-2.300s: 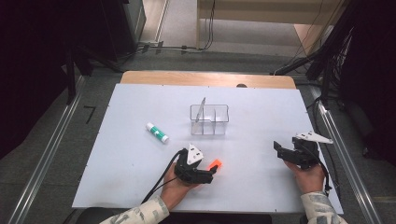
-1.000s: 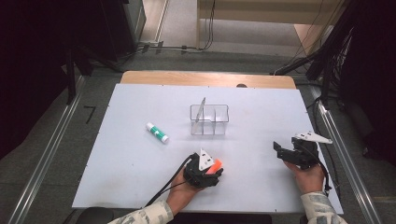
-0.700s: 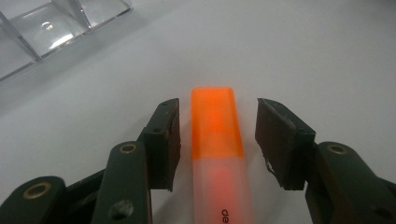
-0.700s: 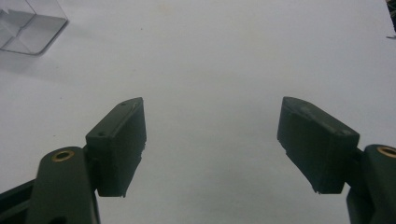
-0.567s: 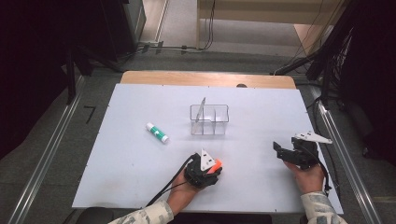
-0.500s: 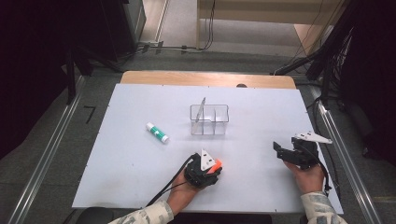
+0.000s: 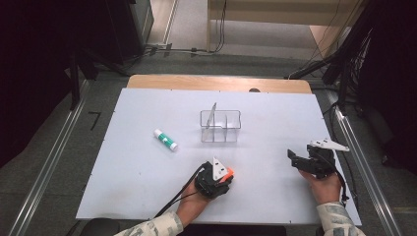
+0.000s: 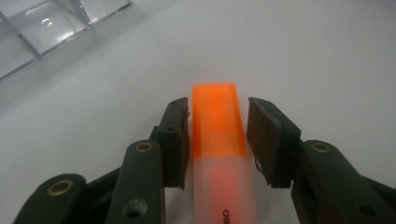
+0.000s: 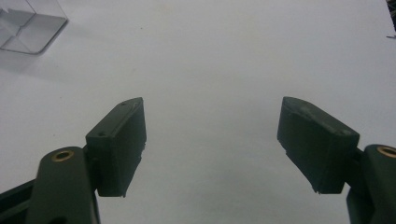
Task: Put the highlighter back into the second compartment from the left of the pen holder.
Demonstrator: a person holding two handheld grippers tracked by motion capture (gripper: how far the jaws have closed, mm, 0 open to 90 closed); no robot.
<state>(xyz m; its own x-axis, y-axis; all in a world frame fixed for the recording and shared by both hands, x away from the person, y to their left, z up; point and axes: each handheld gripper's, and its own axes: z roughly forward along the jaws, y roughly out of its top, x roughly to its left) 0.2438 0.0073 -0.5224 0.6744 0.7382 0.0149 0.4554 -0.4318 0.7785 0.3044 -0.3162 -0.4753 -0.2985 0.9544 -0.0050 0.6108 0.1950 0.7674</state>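
An orange-capped highlighter [image 8: 219, 140] lies flat on the white table [image 7: 147, 167], near the front edge; its cap [image 7: 229, 173] peeks out beside my left gripper [image 7: 220, 180]. My left gripper [image 8: 218, 135] straddles the highlighter, and its jaws have just been closing on it. The left pad [image 8: 175, 140] sits against the barrel, while a thin gap remains at the right pad [image 8: 266, 140]. My right gripper [image 7: 294, 158] rests at the table's right, held by a hand. In the right gripper view my right gripper [image 9: 212, 140] stands wide open over bare table.
A clear divided organizer [image 7: 220, 126] stands mid-table beyond the left gripper, and its corner shows in both gripper views [image 8: 46, 28] [image 9: 28, 23]. A white and green glue stick [image 7: 165, 139] lies to the left. A cable trails from the left gripper toward the front edge.
My left gripper has shifted a little right, from beside the highlighter to over it, so that only the orange cap sticks out. The right gripper has stayed put.
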